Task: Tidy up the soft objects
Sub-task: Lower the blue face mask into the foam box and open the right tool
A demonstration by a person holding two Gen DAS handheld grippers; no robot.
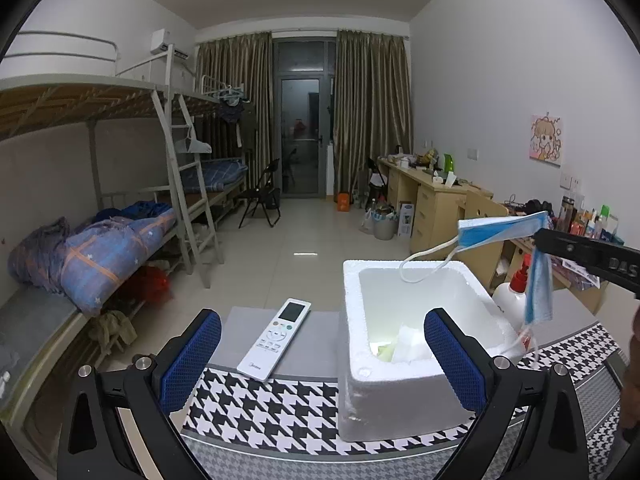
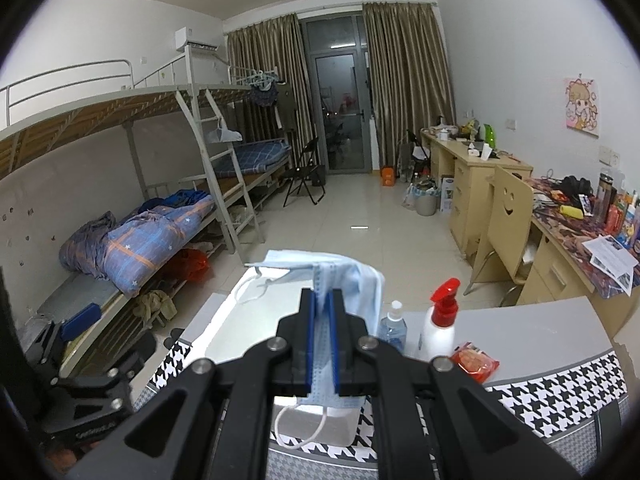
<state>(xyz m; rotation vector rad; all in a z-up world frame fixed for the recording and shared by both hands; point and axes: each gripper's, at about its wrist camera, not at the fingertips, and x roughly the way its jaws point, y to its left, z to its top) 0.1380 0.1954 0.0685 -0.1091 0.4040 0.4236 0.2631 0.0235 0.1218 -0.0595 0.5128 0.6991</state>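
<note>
From my left wrist camera, I see my left gripper point(image 1: 322, 364) released, its two blue pads point(image 1: 191, 360) spread wide with nothing between them, hanging over a table point(image 1: 320, 340) covered partly in black-and-white houndstooth cloth. A white foam box point(image 1: 416, 364) sits on that table just ahead and to the right, open at the top, with some pale paper lying in its bottom. A white remote control point(image 1: 275, 338) lies flat on the table, just to the left of the box. Coming in from the right edge, my right gripper point(image 1: 538, 240) holds a blue face mask point(image 1: 516, 240) in the air above the box's far right corner — one white ear loop dangles down over the box opening. From my right wrist camera, the right gripper point(image 2: 323, 300) is clenched on the face mask point(image 2: 320, 270), the fabric pinched between its blue pads and draping off both sides. Beyond it on the table stand a small clear bottle point(image 2: 393, 326) and a white bottle with a red pump point(image 2: 440, 320), with a red packet point(image 2: 475, 362) just beside them. The left gripper point(image 2: 80, 322) shows at the lower left.
</note>
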